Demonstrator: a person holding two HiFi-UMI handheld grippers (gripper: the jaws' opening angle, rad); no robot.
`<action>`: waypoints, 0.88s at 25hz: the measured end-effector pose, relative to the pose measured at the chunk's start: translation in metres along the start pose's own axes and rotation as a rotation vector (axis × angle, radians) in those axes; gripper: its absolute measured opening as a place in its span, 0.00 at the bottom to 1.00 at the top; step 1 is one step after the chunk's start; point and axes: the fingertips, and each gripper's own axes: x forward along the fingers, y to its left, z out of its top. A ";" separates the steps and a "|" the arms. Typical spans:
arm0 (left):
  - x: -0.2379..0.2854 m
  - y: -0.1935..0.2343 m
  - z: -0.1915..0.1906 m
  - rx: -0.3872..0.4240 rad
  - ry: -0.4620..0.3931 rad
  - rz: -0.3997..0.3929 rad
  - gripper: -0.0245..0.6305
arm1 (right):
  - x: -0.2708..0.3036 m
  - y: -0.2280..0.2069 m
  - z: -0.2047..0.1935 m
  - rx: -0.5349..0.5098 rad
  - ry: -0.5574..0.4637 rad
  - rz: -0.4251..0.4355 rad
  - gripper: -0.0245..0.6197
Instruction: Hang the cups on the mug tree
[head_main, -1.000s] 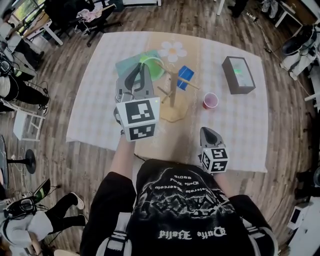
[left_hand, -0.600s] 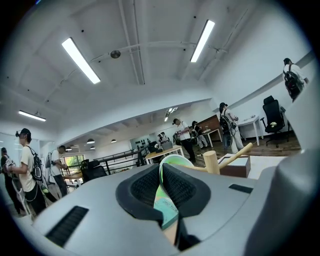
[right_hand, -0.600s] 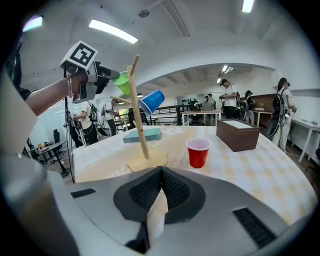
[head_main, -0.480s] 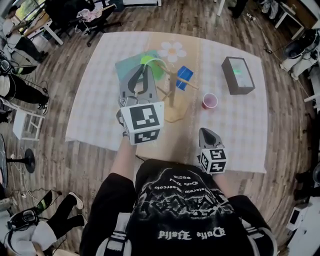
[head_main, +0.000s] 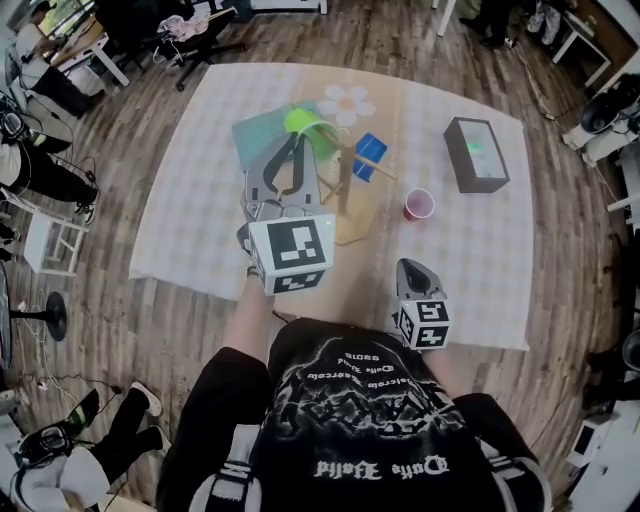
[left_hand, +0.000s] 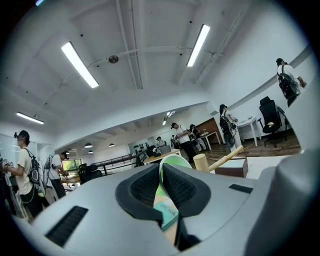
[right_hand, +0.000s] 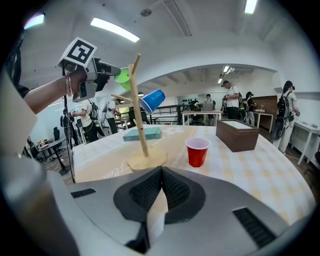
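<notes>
One cup, the green cup (head_main: 306, 124), is pinched by its wall in the left gripper (head_main: 290, 140). In the right gripper view it hangs near the top of the mug tree (right_hand: 138, 100), at about ten o'clock from the trunk and just above a bare peg (right_hand: 121, 97). I judge the coming move turns on that gap: the cup's mouth must come onto the peg, which slants up towards it. The blue cup (right_hand: 152, 100) already hangs at three o'clock. The red cup (head_main: 419, 203) waits on the table (head_main: 190, 200), nearer the right gripper (head_main: 412, 268), which is clenched on nothing.
</notes>
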 end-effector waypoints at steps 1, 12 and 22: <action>0.000 -0.001 0.000 -0.003 -0.004 -0.002 0.10 | 0.000 0.000 -0.001 0.000 0.001 0.000 0.05; -0.011 -0.010 -0.006 -0.039 -0.004 -0.021 0.10 | -0.005 0.002 -0.001 -0.003 0.001 0.008 0.05; -0.013 -0.021 -0.013 0.018 -0.016 -0.041 0.10 | -0.002 0.002 -0.003 0.001 -0.003 0.022 0.05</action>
